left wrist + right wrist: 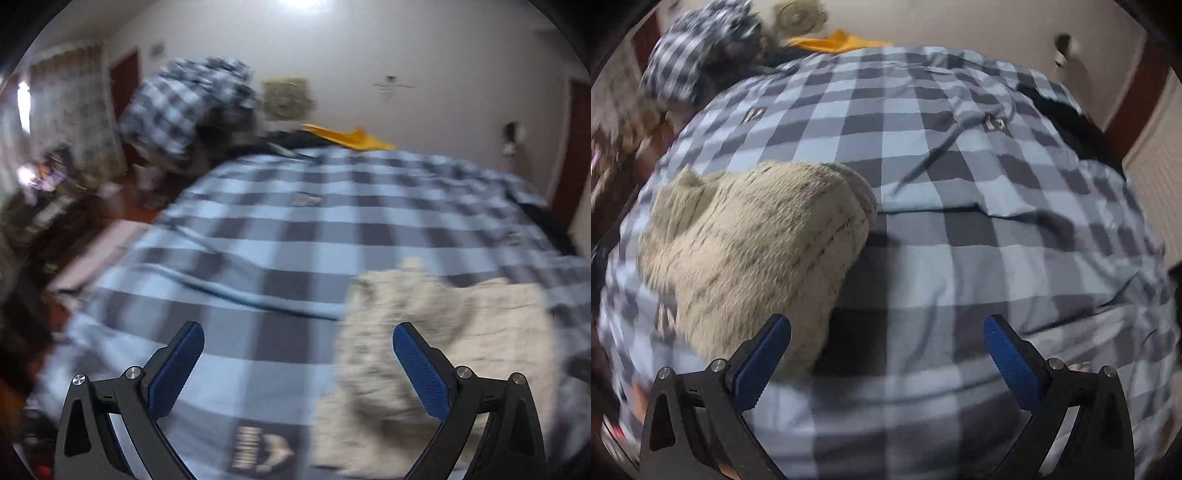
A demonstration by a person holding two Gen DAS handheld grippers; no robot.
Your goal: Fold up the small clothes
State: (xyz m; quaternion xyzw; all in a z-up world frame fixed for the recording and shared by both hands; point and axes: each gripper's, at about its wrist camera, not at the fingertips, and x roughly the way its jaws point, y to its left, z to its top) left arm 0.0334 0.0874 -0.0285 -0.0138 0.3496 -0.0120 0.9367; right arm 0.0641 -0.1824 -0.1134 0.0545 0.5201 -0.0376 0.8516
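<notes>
A fuzzy cream garment (753, 254) with dark flecks lies bunched on the blue-and-grey checked bedspread (960, 155). In the left wrist view the cream garment (424, 332) sits low at the right, blurred, partly behind the right finger. My left gripper (298, 334) stands open above the bedspread (295, 229) with nothing between its blue pads. My right gripper (886, 326) is wide open over the bed, pointing steeply down. Its left finger (764, 354) is at the garment's near edge; the gap between the pads holds only bedspread.
A checked pillow or bundle (184, 107) and dark items are heaped at the bed's far left, with a yellow cloth (351, 138) beside them. The bed's left edge drops to a cluttered floor (55, 221). White walls and dark red doors (572, 147) stand behind.
</notes>
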